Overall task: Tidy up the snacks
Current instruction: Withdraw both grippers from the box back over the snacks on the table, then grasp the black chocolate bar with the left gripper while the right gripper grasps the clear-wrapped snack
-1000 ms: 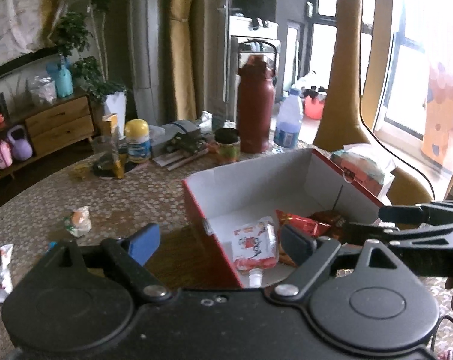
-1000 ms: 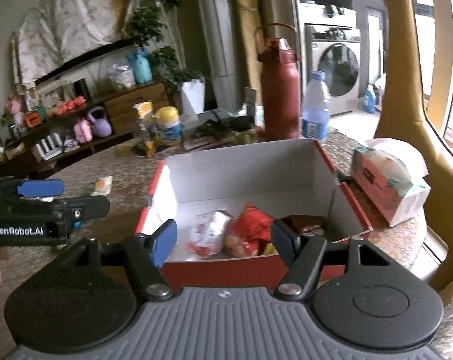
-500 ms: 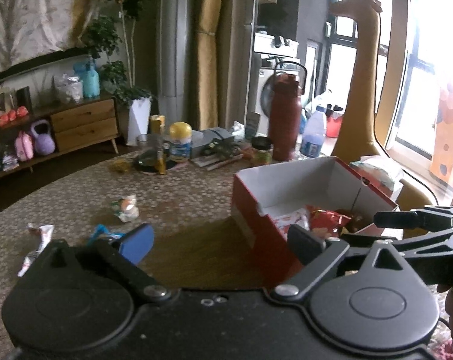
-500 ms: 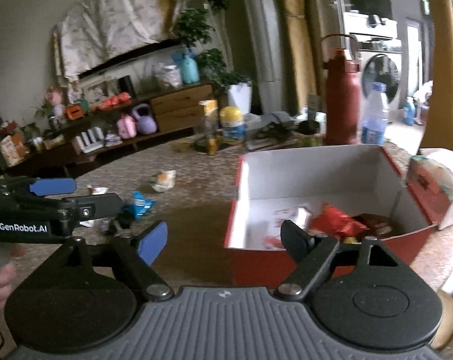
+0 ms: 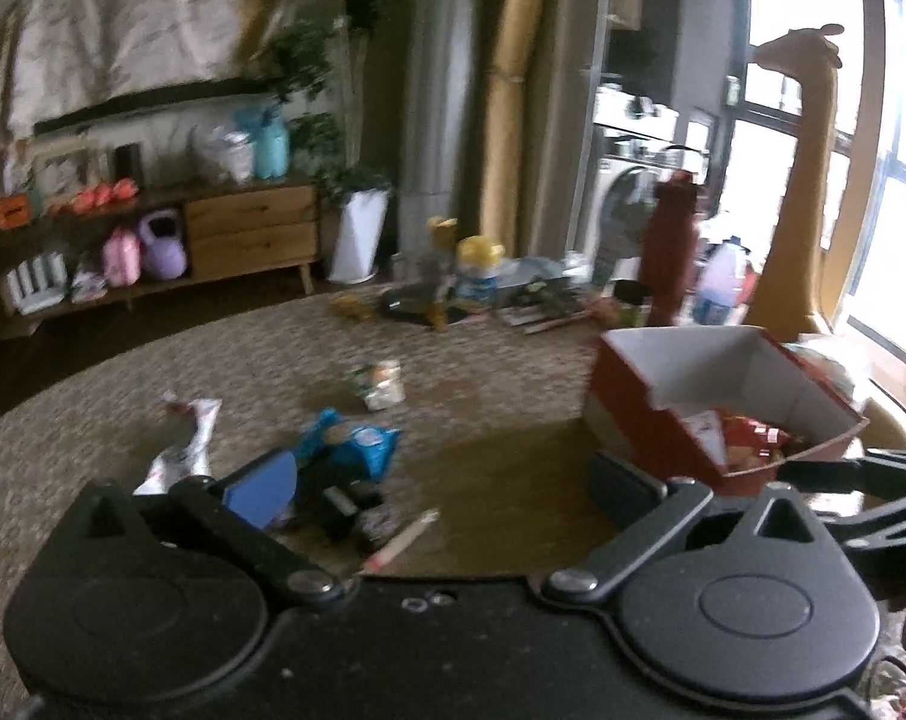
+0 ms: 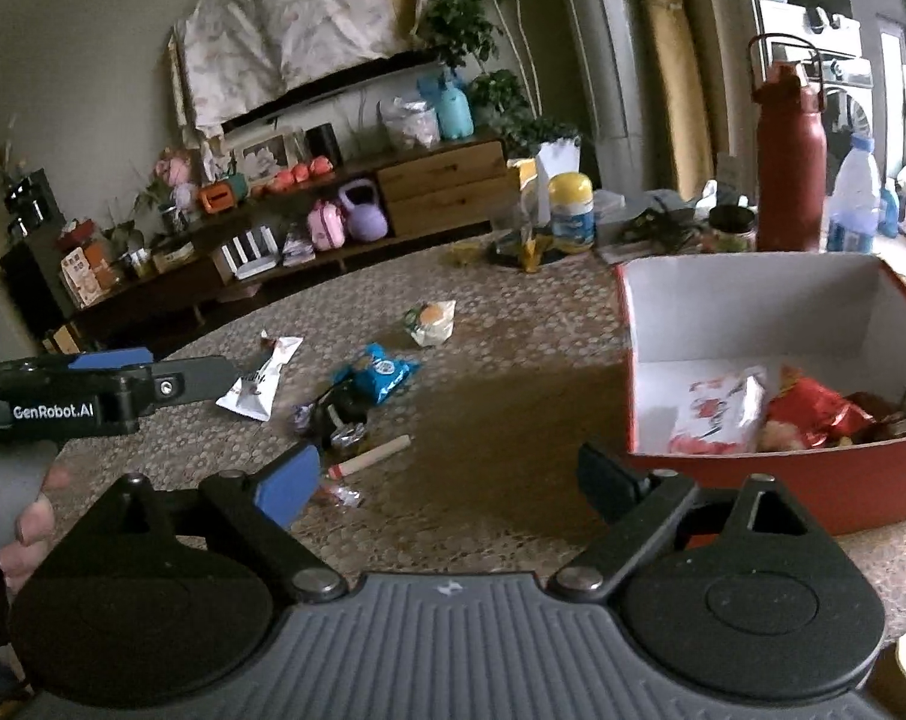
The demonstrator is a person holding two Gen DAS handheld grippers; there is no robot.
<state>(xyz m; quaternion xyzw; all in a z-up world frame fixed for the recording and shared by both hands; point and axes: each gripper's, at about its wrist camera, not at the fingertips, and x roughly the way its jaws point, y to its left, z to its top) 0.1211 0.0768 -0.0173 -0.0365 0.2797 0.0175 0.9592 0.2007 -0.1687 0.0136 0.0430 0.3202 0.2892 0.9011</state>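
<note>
A red box with a white inside sits at the right and holds several snack packs; it also shows in the left wrist view. Loose snacks lie on the table to its left: a blue pack, a white pack, a small clear pack, dark small wrappers and a stick-shaped snack. My right gripper is open and empty above the table, left of the box. My left gripper is open and empty near the blue pack.
At the table's far side stand a red thermos, a water bottle, a yellow-lidded jar and mixed clutter. A low wooden sideboard stands behind the table. A giraffe figure stands at the right.
Both grippers have pulled back and swung left, away from the box. The loose snacks on the table have come into view in front of them.
</note>
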